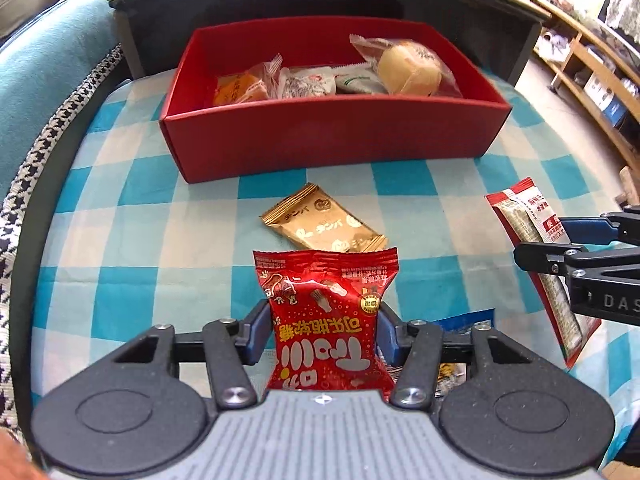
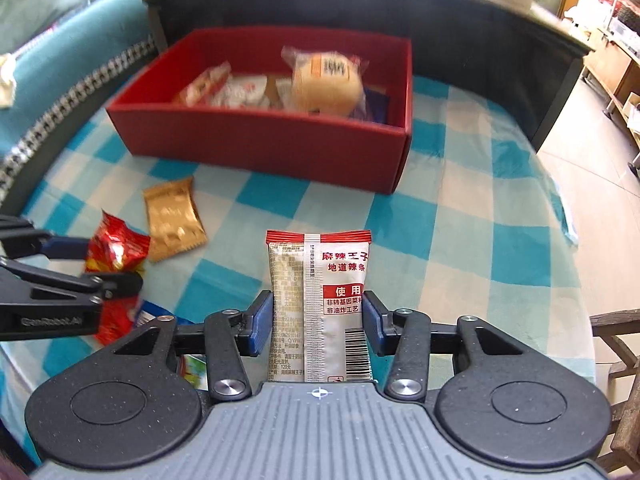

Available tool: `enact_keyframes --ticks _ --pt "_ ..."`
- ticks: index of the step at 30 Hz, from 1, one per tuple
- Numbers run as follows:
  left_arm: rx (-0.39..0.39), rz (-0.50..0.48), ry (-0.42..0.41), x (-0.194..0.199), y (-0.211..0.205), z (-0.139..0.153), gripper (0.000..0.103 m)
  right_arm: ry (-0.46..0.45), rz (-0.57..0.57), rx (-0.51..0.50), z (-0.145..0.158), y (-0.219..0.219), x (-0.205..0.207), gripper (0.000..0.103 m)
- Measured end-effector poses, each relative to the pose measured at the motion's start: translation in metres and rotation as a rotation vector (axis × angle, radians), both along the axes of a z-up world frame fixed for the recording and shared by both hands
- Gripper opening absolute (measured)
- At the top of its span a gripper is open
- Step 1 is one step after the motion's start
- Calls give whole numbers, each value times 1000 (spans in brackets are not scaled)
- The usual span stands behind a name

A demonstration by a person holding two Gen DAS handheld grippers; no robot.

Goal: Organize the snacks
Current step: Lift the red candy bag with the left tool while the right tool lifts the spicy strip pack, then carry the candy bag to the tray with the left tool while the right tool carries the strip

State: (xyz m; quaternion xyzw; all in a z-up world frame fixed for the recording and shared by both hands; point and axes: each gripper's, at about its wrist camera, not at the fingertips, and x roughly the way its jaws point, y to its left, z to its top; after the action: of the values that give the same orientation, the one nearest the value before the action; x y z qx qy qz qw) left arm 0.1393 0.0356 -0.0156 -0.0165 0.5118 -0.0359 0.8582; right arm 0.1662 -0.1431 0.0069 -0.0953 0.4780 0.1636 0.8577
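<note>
Two snack packets are held above a blue-and-white checked surface (image 1: 132, 216), one in each claw, and neither has reached the box yet.

The left claw (image 1: 320, 330) is closed on a red candy packet (image 1: 326, 312), its blue pads pressing the packet's two sides. The right claw (image 2: 318, 320) is closed on a tall white packet with red edges (image 2: 318, 304), gripped across its width with its top end pointing away.

At the far side of the surface sits an open red box (image 1: 332, 136). It already holds several wrapped snacks: an orange packet (image 1: 240, 88) at the left, two pale wrapped packets (image 1: 308, 82) in the middle, and a round yellow bun in clear wrap (image 1: 410, 68) at the right. The right wrist view shows something dark blue behind the bun, too blurred to name.

One gold packet (image 1: 322, 222) lies flat on the surface, between the box and the claws. Part of a blue wrapper (image 1: 468, 320) shows near the left claw, and a colourful scrap (image 2: 192, 372) peeks out beneath the right claw; too little is visible to say what these are.

By this evidence the sorting looks more than half done: at least four snacks are boxed, two are in hand waiting to be carried forward and dropped in, and the gold packet plus perhaps one or two partly hidden items are left to collect.
</note>
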Motion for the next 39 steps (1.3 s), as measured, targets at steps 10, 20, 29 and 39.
enact_keyframes --ticks 10,20,29,39 --pt "-32 -12 -74 -3 -9 21 83 -65 -4 29 17 2 -8 54" --pt "-62 -3 -108 4 -9 34 83 -109 4 39 26 7 -1 54" --pt "-71 17 -154 17 -7 49 83 -141 20 47 34 18 9 54" --pt "-69 31 -194 39 -10 62 83 -177 17 68 46 25 27 54"
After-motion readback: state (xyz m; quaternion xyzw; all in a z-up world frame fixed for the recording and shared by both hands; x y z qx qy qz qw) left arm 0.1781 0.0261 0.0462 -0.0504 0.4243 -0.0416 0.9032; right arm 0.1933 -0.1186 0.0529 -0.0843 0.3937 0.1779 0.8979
